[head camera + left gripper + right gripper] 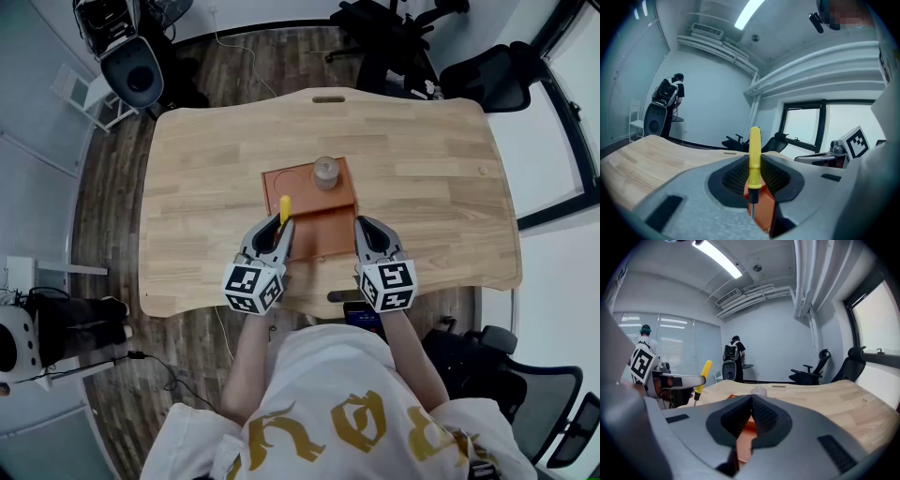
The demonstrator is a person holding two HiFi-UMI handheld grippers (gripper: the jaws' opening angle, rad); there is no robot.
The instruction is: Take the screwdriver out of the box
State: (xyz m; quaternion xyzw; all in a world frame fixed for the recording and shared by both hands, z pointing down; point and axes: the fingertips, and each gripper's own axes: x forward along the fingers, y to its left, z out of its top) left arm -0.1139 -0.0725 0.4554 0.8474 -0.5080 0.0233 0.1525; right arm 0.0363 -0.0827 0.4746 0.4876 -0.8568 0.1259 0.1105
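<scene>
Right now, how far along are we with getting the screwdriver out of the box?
Done: the left gripper is clamped on the yellow screwdriver, handle upright. In hand: it appears lifted but is over the orange box. Left: carry it clear onto the table. The right gripper is shut beside the box.

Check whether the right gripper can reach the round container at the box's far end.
Probably yes: nothing stands between the right gripper and the round container, though its shut jaws must open first.
</scene>
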